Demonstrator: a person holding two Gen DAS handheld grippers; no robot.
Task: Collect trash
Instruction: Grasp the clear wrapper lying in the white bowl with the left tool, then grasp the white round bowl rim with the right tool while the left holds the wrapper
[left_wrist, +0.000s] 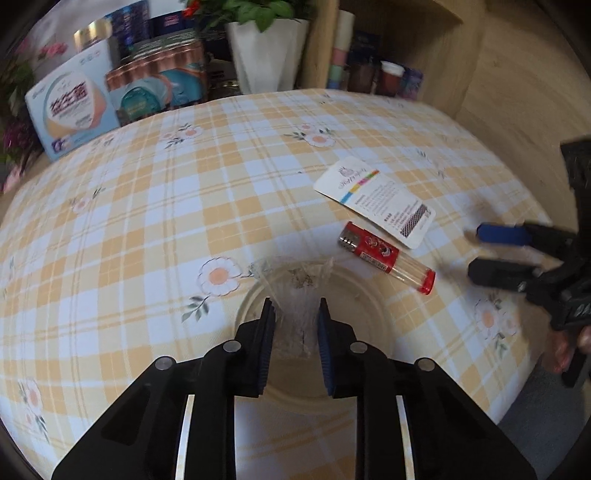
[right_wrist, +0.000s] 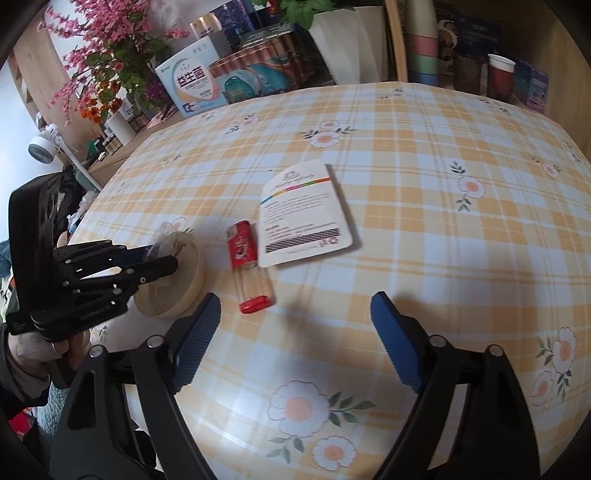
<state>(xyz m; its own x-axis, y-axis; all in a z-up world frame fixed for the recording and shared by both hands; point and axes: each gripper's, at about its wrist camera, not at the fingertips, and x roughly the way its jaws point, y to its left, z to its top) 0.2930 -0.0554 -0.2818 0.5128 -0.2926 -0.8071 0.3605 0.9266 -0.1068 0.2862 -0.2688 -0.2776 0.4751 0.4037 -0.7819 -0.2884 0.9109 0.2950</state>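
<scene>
A crumpled clear plastic wrapper (left_wrist: 295, 325) stands in a shallow paper bowl (left_wrist: 369, 314) on the checked tablecloth. My left gripper (left_wrist: 297, 314) has its blue pads pressed on the wrapper's two sides. In the right wrist view the left gripper (right_wrist: 166, 256) reaches into the bowl (right_wrist: 184, 291) from the left. Right of the bowl lie a red lighter (left_wrist: 384, 256) (right_wrist: 247, 266) with a clear body and a white printed card (left_wrist: 376, 199) (right_wrist: 303, 214). My right gripper (right_wrist: 295, 306) (left_wrist: 476, 253) is open over bare cloth, just short of the lighter, nothing between its fingers.
Along the table's far edge stand a blue and white box (right_wrist: 192, 85), a pack of cans (right_wrist: 258, 74), a white plant pot (right_wrist: 347, 40), stacked cups (right_wrist: 423, 48) and a red cup (right_wrist: 498, 77). Pink flowers (right_wrist: 103, 66) stand far left. A wooden wall (left_wrist: 517, 92) bounds the right side.
</scene>
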